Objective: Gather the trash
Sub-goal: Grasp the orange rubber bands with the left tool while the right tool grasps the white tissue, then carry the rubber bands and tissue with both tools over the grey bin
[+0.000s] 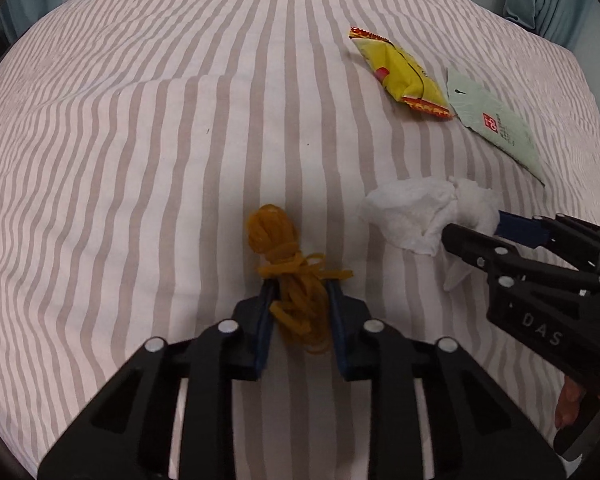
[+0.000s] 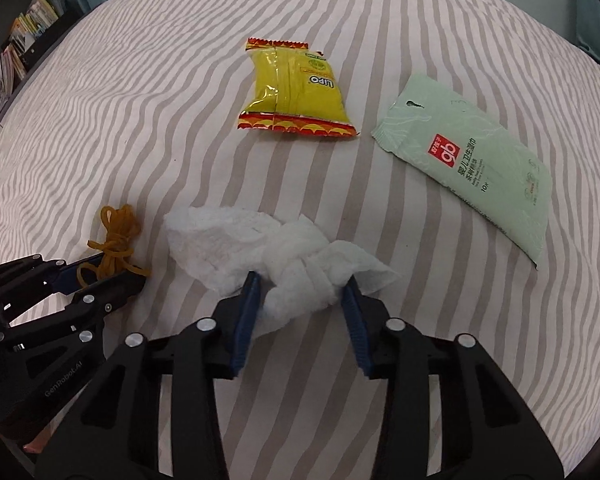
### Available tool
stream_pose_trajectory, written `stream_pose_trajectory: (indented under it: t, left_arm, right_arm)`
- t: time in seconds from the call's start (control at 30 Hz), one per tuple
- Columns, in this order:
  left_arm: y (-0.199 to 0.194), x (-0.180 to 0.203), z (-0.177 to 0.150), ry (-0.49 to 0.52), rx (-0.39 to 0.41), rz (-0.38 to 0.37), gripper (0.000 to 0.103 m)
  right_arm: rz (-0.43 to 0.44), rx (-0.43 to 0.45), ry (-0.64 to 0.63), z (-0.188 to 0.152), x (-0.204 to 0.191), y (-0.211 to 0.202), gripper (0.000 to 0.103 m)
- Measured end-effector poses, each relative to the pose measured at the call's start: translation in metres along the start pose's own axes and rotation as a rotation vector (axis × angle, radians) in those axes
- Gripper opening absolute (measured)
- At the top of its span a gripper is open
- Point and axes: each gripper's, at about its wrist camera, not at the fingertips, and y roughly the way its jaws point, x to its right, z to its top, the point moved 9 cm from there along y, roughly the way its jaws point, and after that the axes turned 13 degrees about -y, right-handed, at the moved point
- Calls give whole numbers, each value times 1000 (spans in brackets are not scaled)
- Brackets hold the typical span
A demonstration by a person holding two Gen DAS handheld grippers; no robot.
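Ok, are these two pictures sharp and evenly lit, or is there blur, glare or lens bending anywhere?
Left wrist view: sharp; fisheye bows the pink-and-grey striped bedsheet stripes outward, dark corners, and a soft shadow lies under the left hand-held gripper. Right wrist view: equally sharp, same bowing; mild glare on the glossy yellow snack wrapper.

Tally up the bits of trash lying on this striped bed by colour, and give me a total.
Yellow: 1, snack packet
Pale green: 1, wet-wipes pack
White: 1, crumpled tissue
Orange-brown: 1, rubber-band bundle
Total: 4
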Motion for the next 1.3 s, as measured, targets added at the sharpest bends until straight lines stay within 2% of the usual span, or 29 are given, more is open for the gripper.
stream_pose_trajectory:
  t: [0.03,0.13,0.53,0.9,1.13,1.3]
  left_arm:
    - [0,1,0,3,-1,-4,17]
    - [-4,5,-1,5,0,-13,14]
    - [-65,-6,-11,-22,21,-56,14]
    - [-146,-1,-52,6,82,-68,14]
    - [-210,10,-81,0,146,-84,14]
    - [-250,16,-114,-3,193,-83,14]
  right_arm:
    - [2,1,-5,0,-1,-1,24]
    - [19,13,1,1,-3,-7,22]
    - [49,85,10,-16,-15,-83,21]
    - [25,168,23,-51,-27,-179,21]
    - [11,221,31,-90,-40,-242,21]
    - [14,259,22,-119,-52,-281,21]
